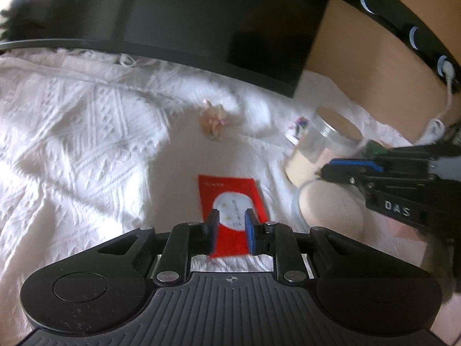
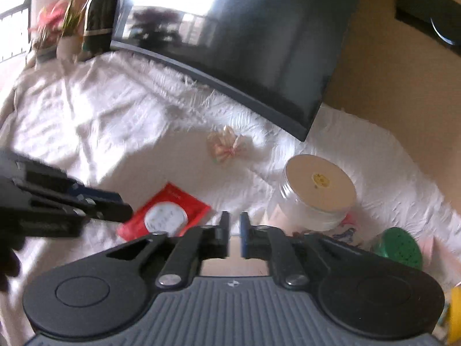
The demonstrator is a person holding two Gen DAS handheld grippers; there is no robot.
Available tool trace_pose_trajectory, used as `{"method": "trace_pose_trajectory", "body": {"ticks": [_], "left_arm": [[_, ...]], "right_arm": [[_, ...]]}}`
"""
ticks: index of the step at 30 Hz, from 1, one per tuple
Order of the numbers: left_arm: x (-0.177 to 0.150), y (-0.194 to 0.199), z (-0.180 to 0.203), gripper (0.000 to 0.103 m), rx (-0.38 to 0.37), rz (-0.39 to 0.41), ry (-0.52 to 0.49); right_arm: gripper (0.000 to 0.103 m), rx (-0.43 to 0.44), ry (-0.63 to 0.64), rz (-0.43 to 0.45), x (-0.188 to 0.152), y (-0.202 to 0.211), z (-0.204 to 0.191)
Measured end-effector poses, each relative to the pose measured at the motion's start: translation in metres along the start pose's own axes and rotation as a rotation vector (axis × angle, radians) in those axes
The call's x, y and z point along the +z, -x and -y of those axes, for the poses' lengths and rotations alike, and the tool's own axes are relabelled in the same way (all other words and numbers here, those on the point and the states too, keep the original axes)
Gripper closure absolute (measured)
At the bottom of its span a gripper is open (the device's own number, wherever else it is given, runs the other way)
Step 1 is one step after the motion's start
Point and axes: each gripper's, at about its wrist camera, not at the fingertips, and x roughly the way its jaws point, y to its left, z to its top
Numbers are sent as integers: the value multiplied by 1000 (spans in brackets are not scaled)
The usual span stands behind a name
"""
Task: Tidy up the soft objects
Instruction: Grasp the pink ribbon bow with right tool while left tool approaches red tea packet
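Note:
A flat red packet (image 1: 232,201) with a white round label lies on the white textured cloth (image 1: 86,132). My left gripper (image 1: 232,216) hovers over its near end, jaws a little apart with nothing between them. The packet also shows in the right wrist view (image 2: 167,213), with the left gripper (image 2: 121,210) beside it. My right gripper (image 2: 234,222) is empty, jaws a narrow gap apart, above the cloth right of the packet. In the left view the right gripper (image 1: 331,170) reaches in from the right. A small pink crumpled soft thing (image 1: 213,121) lies farther back (image 2: 227,145).
A clear jar with a pale lid (image 2: 317,190) stands on the right, also seen in the left view (image 1: 325,147). A green-lidded container (image 2: 399,248) sits near the right edge. A dark monitor (image 2: 245,37) stands at the back. Potted flowers (image 2: 54,28) stand at the far left.

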Motion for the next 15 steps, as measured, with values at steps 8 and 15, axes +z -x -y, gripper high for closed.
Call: {"method": "trace_pose_trajectory", "body": {"ticks": [8,15], "left_arm": [[5,23,-30,82,51,22,47],[8,33,-56,82,13,37,66]], "right_arm": [[55,69,-394,36,57,-68,3],[61,-135,-537,20,87,-138,-3]]}}
